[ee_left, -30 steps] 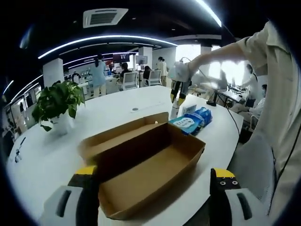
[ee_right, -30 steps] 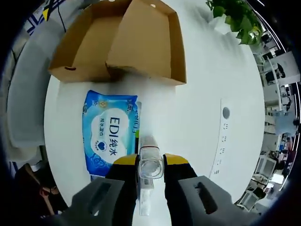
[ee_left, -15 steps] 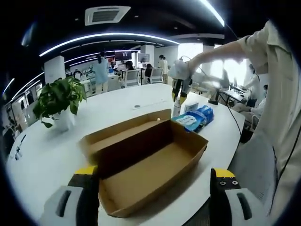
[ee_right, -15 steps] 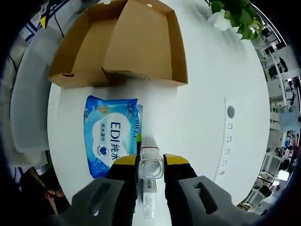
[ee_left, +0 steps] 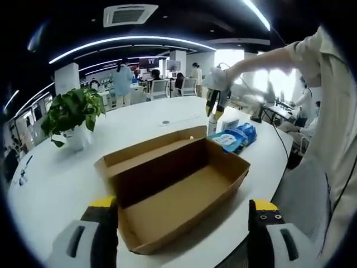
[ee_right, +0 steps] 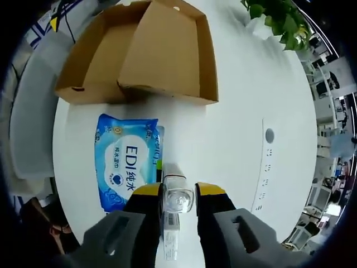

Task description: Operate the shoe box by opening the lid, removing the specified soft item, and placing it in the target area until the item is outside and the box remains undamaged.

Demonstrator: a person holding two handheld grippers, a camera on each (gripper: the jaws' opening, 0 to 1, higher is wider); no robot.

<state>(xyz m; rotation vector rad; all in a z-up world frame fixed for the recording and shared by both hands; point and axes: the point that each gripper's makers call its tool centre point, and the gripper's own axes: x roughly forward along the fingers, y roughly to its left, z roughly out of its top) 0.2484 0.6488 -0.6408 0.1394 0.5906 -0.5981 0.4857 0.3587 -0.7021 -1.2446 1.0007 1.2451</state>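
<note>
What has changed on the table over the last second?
Very little. The right hand-held gripper still clamps a clear bottle beside the blue wipes pack. The box stays open and empty, the left hand-held gripper open before it. Only the views shifted slightly.

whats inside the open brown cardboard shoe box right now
The open brown cardboard shoe box shows bare cardboard floor in the left gripper view. Its near wall hides the strip of floor just behind it. The blue wet wipes pack lies outside on the white table.
</note>
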